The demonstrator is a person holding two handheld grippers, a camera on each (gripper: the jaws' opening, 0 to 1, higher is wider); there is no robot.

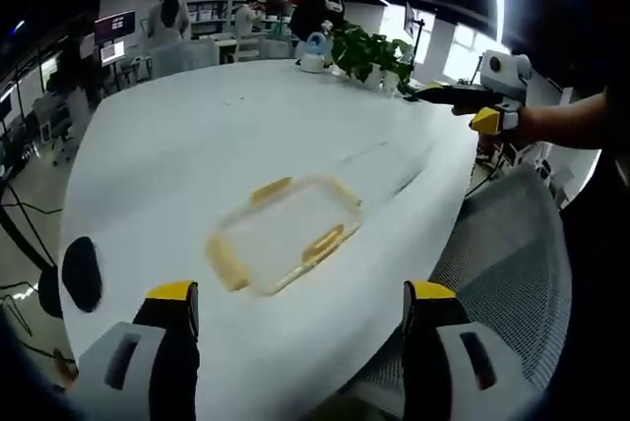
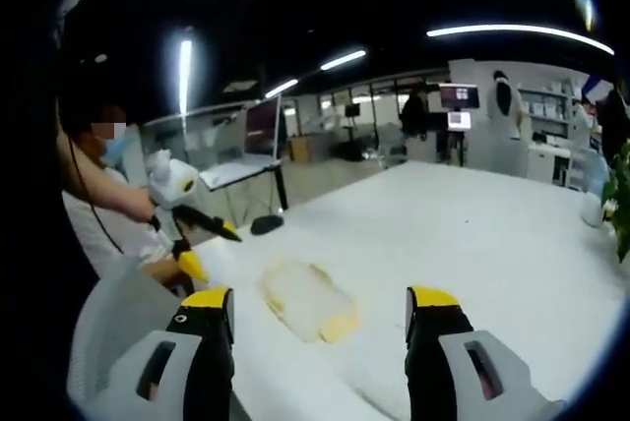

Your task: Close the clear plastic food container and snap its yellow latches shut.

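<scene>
The clear plastic container (image 1: 285,234) lies flat on the white table (image 1: 197,146), near its front edge, with yellow latches (image 1: 324,242) along its sides. My left gripper (image 1: 300,298) hovers just short of it, jaws wide open and empty. In the right gripper view the container (image 2: 305,305) sits ahead between the open jaws of my right gripper (image 2: 320,305), which holds nothing. The right gripper (image 1: 477,106) hangs in a hand past the table's right side. The left gripper (image 2: 197,224) shows at the left, beyond the container. Whether the latches are snapped I cannot tell.
A grey mesh chair (image 1: 512,264) stands against the table's near right edge. A potted plant (image 1: 369,52) and a blue-and-white item (image 1: 315,50) stand at the far end. A black round object (image 1: 82,273) lies at the left edge. People and desks fill the room behind.
</scene>
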